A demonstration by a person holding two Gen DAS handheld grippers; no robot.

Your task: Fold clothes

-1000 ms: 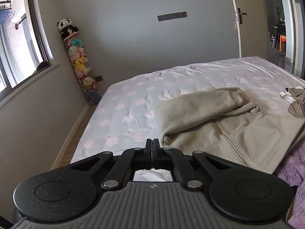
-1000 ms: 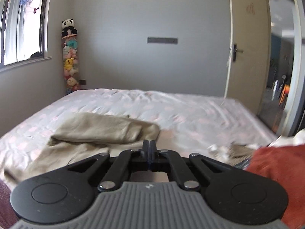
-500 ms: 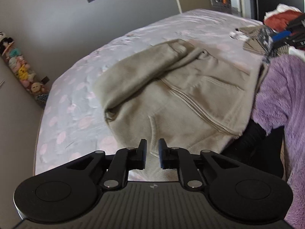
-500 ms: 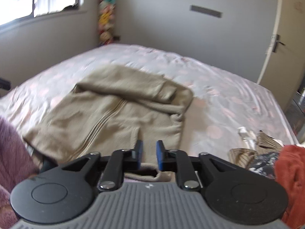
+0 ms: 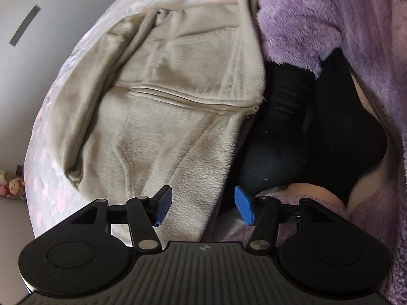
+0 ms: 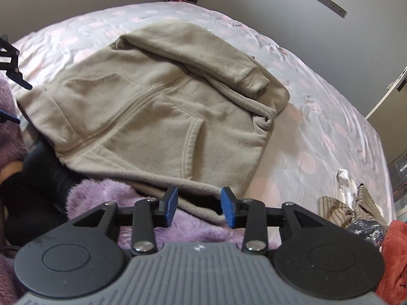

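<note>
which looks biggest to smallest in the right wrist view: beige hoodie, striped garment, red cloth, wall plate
1. beige hoodie
2. red cloth and striped garment: similar, both cut off or bunched, so unranked
3. wall plate, though farthest away

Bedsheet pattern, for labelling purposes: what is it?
Pale grey bedsheet with soft pink dots, clearest in the right wrist view.

The beige hoodie [image 6: 162,106] lies over the near-middle of the bed [image 6: 330,117], and the sheet to its right and behind it lies bare up to the wall. The near edge is crowded: a purple fleece garment [image 5: 343,38] presses against the hoodie's hem, with black-clad legs [image 5: 292,127] between them. A heap of striped clothes [image 6: 351,203] and a red cloth [image 6: 394,254] block the right corner.
</note>
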